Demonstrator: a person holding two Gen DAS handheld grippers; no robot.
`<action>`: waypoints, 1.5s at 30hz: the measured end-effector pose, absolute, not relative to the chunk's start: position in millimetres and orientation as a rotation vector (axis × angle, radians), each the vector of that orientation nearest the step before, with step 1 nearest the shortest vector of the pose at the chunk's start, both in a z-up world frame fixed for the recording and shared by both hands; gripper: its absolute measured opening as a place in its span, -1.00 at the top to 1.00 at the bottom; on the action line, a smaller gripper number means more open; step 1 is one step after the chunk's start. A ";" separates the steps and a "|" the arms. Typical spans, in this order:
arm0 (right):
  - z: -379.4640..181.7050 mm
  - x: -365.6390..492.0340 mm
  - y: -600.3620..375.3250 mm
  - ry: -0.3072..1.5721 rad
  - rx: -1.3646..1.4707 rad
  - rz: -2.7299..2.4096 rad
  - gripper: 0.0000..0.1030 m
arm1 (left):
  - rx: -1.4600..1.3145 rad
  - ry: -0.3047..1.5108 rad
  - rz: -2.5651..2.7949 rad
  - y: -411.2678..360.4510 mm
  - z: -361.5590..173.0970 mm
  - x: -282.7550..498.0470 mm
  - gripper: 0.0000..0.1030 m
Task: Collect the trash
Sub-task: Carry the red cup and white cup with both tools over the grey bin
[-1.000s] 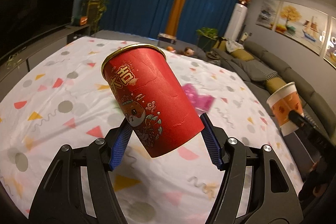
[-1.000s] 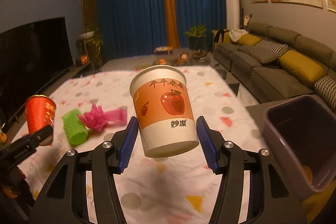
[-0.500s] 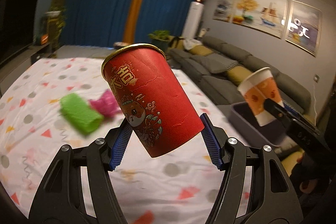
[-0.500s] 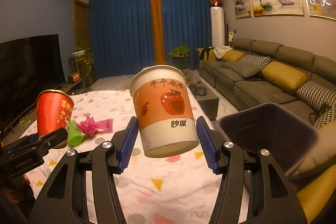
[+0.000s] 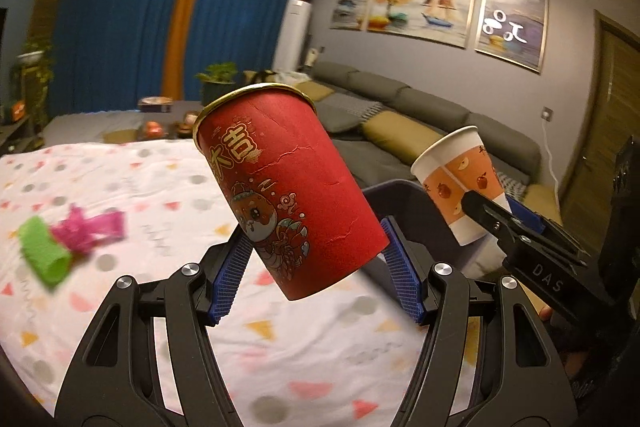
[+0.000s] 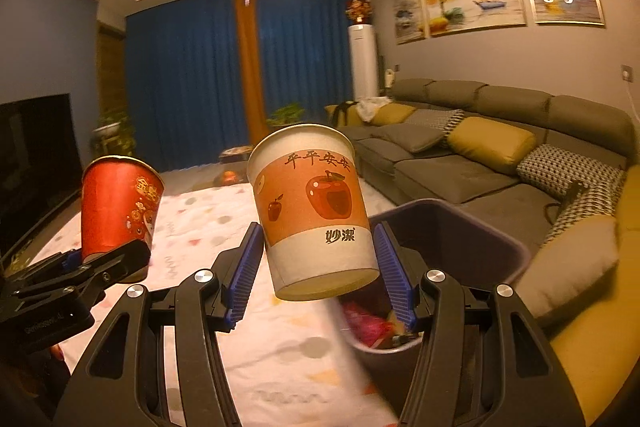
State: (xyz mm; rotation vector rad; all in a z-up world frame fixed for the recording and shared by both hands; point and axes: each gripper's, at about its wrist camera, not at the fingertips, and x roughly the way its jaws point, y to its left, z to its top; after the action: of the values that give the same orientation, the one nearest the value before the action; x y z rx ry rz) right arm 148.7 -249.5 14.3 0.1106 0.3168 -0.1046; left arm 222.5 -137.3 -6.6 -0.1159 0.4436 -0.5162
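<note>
My left gripper (image 5: pixel 316 267) is shut on a red paper cup (image 5: pixel 288 195) with a gold rim and a cartoon print, held tilted above the table. My right gripper (image 6: pixel 318 267) is shut on a white and orange paper cup (image 6: pixel 312 211) printed with apples. Each view shows the other pair: the orange cup (image 5: pixel 460 183) at the right, the red cup (image 6: pixel 116 207) at the left. A dark purple trash bin (image 6: pixel 460 227) stands just right of the table, below and behind the orange cup, with some wrappers inside. The bin's rim (image 5: pixel 404 187) shows behind the red cup.
A white tablecloth (image 5: pixel 120 171) with coloured dots and triangles covers the table. On it at the left lie a green foam sleeve (image 5: pixel 42 255) and a pink crumpled wrapper (image 5: pixel 90 231). A grey sofa (image 6: pixel 500 147) with yellow cushions runs along the right wall.
Both grippers have swung to the right and risen a little with their cups. The bin has come nearer in both views, and the green and pink trash has slid to the left.
</note>
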 end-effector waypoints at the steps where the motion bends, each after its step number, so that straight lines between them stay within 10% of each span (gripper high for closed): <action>1: 13.8 146.1 -257.2 0.315 0.114 -0.118 -0.09 | -0.112 0.445 -0.527 -144.7 -6.8 224.8 -0.24; 45: -13.6 176.0 -343.5 0.354 0.204 -0.263 -0.09 | -0.056 0.611 -0.808 -291.3 -72.2 306.5 -0.25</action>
State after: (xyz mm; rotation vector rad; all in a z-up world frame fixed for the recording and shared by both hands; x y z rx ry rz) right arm 176.0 -343.5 -13.6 0.2038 0.3541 -0.2630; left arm 306.5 -291.3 -72.2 -0.0563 0.6113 -0.8080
